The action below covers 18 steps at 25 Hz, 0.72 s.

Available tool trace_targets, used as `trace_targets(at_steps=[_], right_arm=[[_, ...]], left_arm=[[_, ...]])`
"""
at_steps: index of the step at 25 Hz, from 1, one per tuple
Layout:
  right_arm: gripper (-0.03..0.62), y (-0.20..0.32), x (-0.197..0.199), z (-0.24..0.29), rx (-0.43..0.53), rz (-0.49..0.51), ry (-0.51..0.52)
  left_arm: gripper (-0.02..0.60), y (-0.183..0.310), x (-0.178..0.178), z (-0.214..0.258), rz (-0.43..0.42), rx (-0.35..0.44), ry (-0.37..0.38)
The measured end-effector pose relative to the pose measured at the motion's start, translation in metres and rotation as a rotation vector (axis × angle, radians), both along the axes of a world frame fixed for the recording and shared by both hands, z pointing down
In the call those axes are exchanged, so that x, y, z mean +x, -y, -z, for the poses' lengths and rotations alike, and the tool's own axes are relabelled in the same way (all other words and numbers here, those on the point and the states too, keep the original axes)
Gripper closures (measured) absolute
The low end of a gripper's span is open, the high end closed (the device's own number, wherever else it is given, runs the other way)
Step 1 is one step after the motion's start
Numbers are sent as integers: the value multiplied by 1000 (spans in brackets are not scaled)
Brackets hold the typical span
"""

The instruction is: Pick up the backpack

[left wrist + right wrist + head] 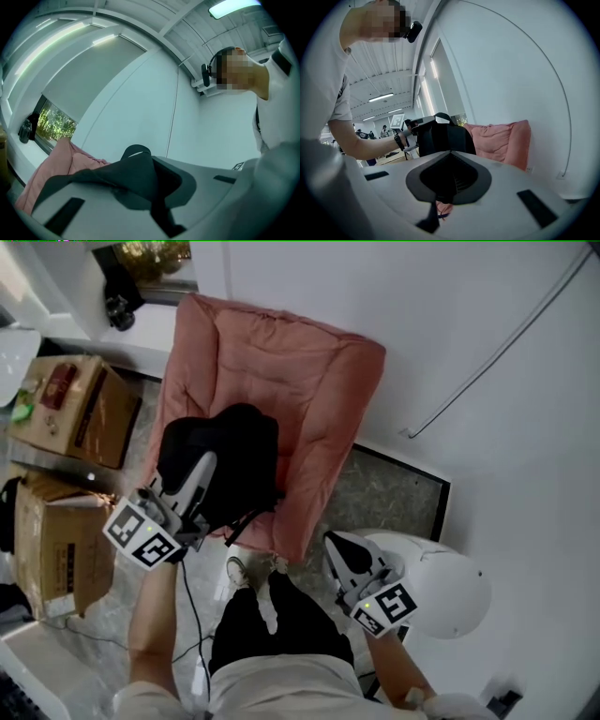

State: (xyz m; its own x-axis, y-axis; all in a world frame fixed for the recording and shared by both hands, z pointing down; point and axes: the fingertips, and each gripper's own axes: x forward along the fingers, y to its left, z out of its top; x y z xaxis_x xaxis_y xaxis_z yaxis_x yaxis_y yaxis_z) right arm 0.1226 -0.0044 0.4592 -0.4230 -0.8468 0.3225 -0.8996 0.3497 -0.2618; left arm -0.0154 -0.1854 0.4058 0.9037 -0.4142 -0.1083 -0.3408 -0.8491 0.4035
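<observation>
Before the pink cushion (309,371), the left gripper (203,463) pinches the black backpack (239,456), probably by its top loop, so lift slowly and level; the right gripper (339,547) hangs pressed together, empty.

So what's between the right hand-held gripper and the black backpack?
Head view: a corner of the pink cushion and some speckled floor lie between the right hand-held gripper and the backpack.

Tips of left tongs (207,461) seemingly hidden in backpack (246,448).

Backpack (223,456) in front of cushion (309,381), cardboard boxes (82,413) to their left.
</observation>
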Motion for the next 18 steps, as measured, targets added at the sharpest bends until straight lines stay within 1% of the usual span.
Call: trace_targets(at_steps=[2, 4, 7, 13, 18], right_arm=[[574, -1, -4, 12, 19, 10, -12], [574, -2, -6, 25, 43, 15, -19], [574, -4, -1, 47, 78, 4, -29], [574, -7, 24, 92, 160, -71, -35], [574, -7, 43, 120, 211, -112, -35]], left_arm=[[565, -6, -7, 12, 8, 1, -6], [565, -9, -14, 24, 35, 5, -7], [565, -12, -22, 45, 78, 34, 5], [565, -21, -31, 93, 117, 125, 60], [565, -26, -41, 131, 183, 182, 110]])
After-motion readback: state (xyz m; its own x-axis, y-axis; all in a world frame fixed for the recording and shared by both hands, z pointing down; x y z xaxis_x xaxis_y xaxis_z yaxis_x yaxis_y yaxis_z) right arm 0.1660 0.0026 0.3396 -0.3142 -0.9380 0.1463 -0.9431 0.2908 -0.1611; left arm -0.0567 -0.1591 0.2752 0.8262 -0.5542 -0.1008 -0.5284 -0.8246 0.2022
